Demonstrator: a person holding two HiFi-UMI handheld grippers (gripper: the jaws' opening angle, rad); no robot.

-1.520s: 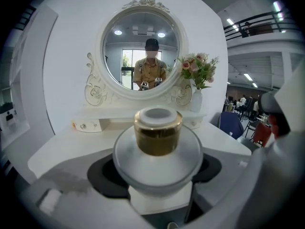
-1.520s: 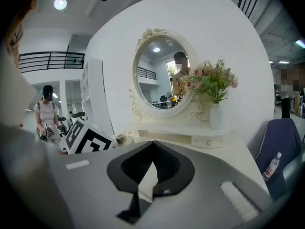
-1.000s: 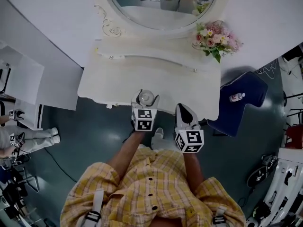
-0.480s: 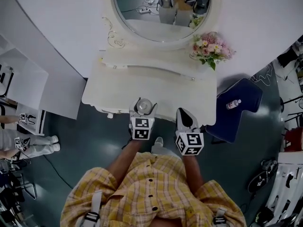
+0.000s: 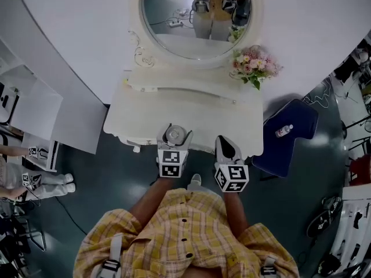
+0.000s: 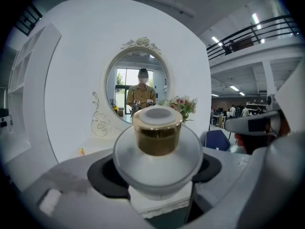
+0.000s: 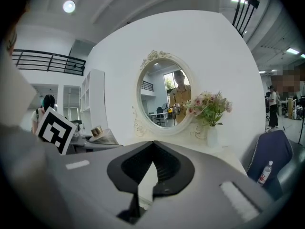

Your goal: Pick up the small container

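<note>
L gripper: over front edge of desk, left of its mid; marker cube toward the person.
L jaws: pinching the small container by its wide white body, one jaw each side.
Container: squat white jar w/ gold cap, white disc on top; upright, centred betw the jaws. Sits at desk's front edge in head view. Can't tell if its base touches the top.
R gripper: near desk's front edge, right of mid, apart from L gripper.
R jaws: pressed together, only a thin slit showing; nothing betw them.
R gripper view: L gripper's marker cube at left, gold cap just beside it.
Desk: white vanity, curved front.
Mirror: oval, white frame, at desk's back edge; reflects the person and both grippers.
Flowers: pink/white bunch in a vase, back right corner of desk.
Chair: navy, on floor just right of desk; clear bottle lying on its seat.
Person: yellow plaid shirt, arms out to both grippers.
</note>
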